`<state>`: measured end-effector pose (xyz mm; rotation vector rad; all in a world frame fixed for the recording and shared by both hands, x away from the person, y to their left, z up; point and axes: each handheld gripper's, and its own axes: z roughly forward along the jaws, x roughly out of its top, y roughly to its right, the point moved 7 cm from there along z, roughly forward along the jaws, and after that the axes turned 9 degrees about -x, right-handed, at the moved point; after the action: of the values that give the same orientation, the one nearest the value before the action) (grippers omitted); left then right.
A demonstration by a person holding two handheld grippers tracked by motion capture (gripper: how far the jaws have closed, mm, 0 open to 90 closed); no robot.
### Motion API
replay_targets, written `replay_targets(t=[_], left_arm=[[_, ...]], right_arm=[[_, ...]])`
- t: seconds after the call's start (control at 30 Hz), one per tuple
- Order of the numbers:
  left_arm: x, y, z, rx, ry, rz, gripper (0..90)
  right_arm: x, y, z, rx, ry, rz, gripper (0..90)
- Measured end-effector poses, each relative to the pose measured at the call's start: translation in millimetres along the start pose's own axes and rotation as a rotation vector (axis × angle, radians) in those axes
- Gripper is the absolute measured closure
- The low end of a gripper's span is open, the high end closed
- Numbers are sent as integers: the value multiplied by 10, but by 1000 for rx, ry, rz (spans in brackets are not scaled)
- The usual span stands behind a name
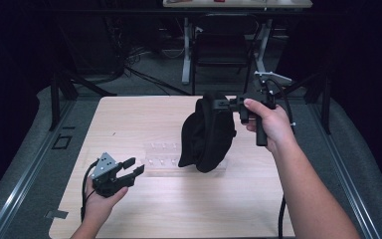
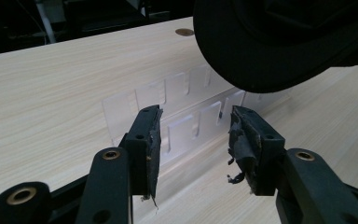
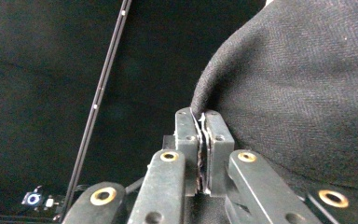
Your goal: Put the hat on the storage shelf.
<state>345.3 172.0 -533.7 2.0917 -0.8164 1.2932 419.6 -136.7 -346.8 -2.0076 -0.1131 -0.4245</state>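
Observation:
A black fabric hat [image 1: 208, 132] hangs over the middle of the wooden table [image 1: 129, 119], its lower edge close to a clear plastic rack [image 1: 161, 159] lying flat there. My right gripper [image 1: 227, 104] reaches in from the right and is shut on the hat's upper edge. In the right gripper view the jaws [image 3: 201, 116] pinch a thin fold of the hat's cloth [image 3: 307, 84]. My left gripper [image 1: 134, 167] is at the near left of the table, open and holding nothing. Seen from the left gripper [image 2: 193, 135], the slotted rack [image 2: 177, 100] lies just ahead and the hat [image 2: 279, 37] hangs above it.
Beyond the table's far edge stand a dark chair [image 1: 221, 45] and a white-legged desk. Black stand legs [image 1: 59, 89] flank the far left corner and the right side. A small brown round mark [image 2: 184, 32] sits on the tabletop behind the rack.

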Motion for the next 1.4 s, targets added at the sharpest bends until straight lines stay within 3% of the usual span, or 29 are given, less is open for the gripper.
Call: replay_targets(t=[0.23,0.67,0.97,1.4], left_arm=[[17,101,91,-33,-12,15,541],[81,210,209,-57,-17,42,542],[157,290,289,-82,-12,59,544],[295,506,499,-129,-18,105,576]], right_arm=[[15,16,-15,-5,3,2,871],[18,97,9,-16,4,16,871],[44,85,52,-6,12,25,870],[79,36,159,6,23,30,870]])
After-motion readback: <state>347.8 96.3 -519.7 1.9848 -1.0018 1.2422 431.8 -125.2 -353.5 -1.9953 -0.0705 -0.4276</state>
